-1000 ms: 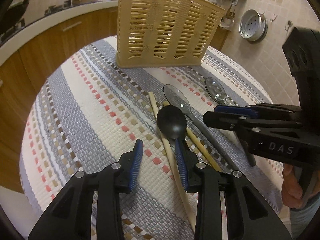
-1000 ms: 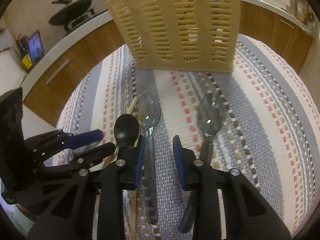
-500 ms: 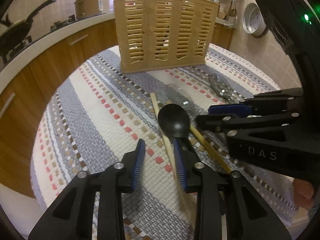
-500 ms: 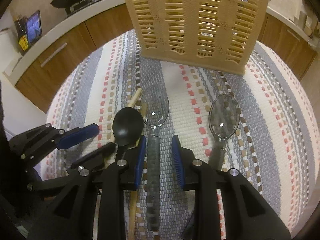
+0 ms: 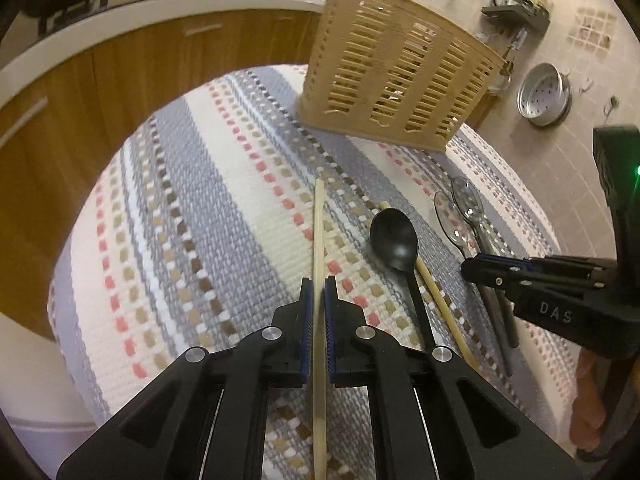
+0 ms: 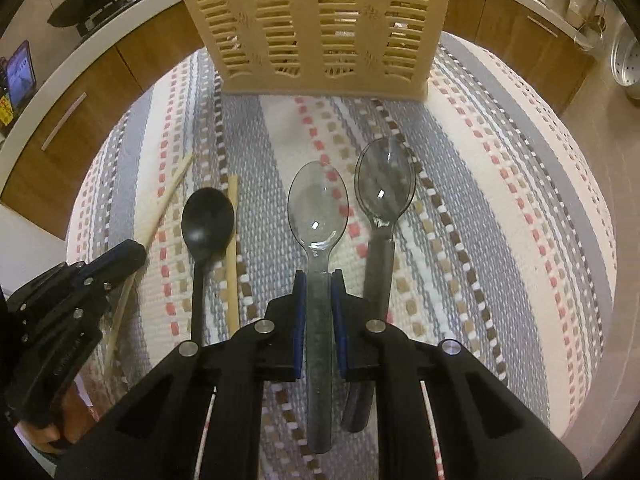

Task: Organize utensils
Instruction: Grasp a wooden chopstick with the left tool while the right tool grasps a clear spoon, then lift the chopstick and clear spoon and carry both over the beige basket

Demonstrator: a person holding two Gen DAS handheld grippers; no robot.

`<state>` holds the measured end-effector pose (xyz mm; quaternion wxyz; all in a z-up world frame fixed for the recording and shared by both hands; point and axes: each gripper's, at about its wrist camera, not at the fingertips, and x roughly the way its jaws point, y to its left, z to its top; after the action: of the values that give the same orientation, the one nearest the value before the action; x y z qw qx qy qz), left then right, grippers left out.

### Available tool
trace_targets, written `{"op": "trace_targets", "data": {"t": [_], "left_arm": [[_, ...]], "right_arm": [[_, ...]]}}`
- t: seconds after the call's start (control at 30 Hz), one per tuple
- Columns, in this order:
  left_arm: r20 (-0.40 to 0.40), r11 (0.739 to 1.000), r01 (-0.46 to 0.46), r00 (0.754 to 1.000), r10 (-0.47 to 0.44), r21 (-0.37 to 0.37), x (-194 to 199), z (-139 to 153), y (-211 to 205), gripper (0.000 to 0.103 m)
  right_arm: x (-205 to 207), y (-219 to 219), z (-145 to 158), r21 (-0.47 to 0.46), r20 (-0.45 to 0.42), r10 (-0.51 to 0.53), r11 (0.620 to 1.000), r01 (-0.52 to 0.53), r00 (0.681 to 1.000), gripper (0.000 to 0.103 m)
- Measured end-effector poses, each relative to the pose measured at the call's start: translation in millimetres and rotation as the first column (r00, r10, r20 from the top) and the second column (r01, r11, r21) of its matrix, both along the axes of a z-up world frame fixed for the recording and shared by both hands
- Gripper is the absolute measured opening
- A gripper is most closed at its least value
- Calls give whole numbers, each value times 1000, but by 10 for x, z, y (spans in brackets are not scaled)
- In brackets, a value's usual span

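My left gripper (image 5: 319, 292) is clenched on a pale wooden chopstick (image 5: 319, 240), the blue pads pinching it along its shaft while its tip points toward the far side of the table. My right gripper (image 6: 319, 286) is closed around the grey handle of a clear plastic spoon (image 6: 318, 204), bowl facing up and forward. Just right of it lies a second clear plastic spoon with a grey handle (image 6: 384, 184), its handle running under my right finger. To the left rests a black plastic spoon (image 6: 207, 216), with a second pale wooden chopstick (image 6: 232, 248) just beside it; whether they touch I can't quite tell. Everything lies on a woven cloth with grey, white and red stripes (image 6: 500, 184). Beyond the utensils stands a beige slotted plastic utensil basket (image 6: 320, 24), upright at the far edge of the cloth.
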<state>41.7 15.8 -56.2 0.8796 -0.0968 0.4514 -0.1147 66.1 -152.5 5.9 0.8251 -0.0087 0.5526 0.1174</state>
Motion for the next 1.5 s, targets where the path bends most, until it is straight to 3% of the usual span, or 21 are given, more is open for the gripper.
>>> {"op": "trace_targets", "data": {"t": [0.13,0.3,0.43,0.5,0.63,0.67,0.77,1.03,1.17,1.47,1.5], "left_arm": [[-58,997,-2,998,-2,-73,60,-8,68,5],[-90,992,44,994,-55,-118,353,55,85,19],[-128,995,94,987,-99,-44,611,72,-14,19],[-152,992,124,980,-126,-22,683,49,-72,21],[-161,968,236,962,-220,86,697,93,-287,31],[-162,965,241,961,-222,104,703,98,-316,30],[-153,957,234,966,-208,170,722,91,-360,6],[-132,972,214,971,-201,98,769,81,-202,3],[-127,975,207,972,-196,76,727,94,-114,3],[-117,980,196,975,-191,38,633,82,11,3],[-115,980,196,975,-191,35,646,84,14,3]], "right_arm": [[19,-33,-15,40,-24,-11,999,12,1000,11],[100,-152,-1,90,-54,-13,996,18,998,12],[200,-210,40,83,-47,-7,996,11,999,16],[261,-204,69,83,-51,-10,996,14,999,23],[351,-226,78,97,-58,-21,995,26,998,26],[375,-234,78,107,-64,-25,994,31,998,26],[453,-219,50,116,-88,-35,992,45,995,26],[554,-85,65,78,-104,-23,996,31,994,27],[574,80,20,75,-105,-19,997,27,994,42],[572,200,-16,-9,-79,-27,1000,26,997,42],[558,240,-19,-34,-70,-19,999,17,997,38]]}}
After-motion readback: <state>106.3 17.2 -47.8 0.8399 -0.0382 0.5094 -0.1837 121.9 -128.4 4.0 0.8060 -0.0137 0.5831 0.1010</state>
